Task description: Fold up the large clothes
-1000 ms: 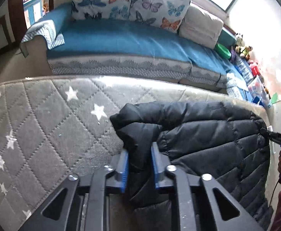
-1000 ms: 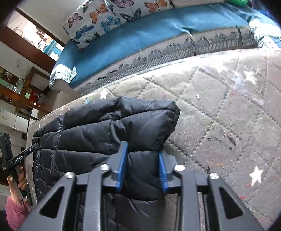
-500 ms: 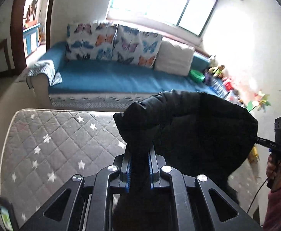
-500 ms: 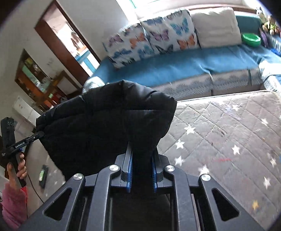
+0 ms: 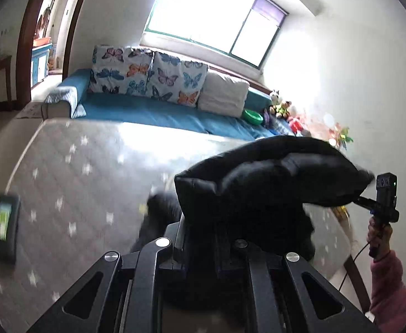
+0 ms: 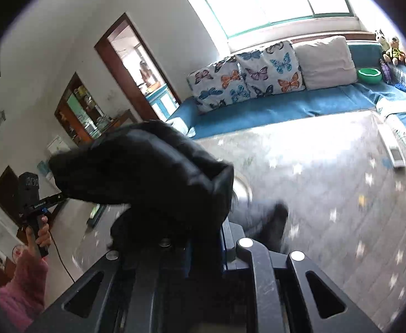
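Observation:
A black quilted puffer jacket (image 5: 272, 174) hangs in the air above the grey star-patterned mattress (image 5: 72, 183), stretched between my two grippers. My left gripper (image 5: 200, 238) is shut on one corner of it, and the fabric bulges over the fingers. At the right edge of the left wrist view, my right gripper (image 5: 365, 201) pinches the other end, held by a hand in a pink sleeve. In the right wrist view the jacket (image 6: 147, 172) covers my right gripper (image 6: 203, 238), which is shut on it. My left gripper (image 6: 53, 198) shows at the far left, on the jacket's other end.
A blue daybed (image 5: 161, 113) with butterfly pillows (image 5: 147, 75) and a green bowl (image 6: 369, 75) runs behind the mattress. A phone-like device (image 5: 4, 219) lies on the mattress's left edge and a white remote (image 6: 396, 155) near its right edge. Toys line the wall.
Both grippers rose and pulled back with the jacket. It lay on the mattress a second ago and now hangs clear above it, and both views are blurred with motion.

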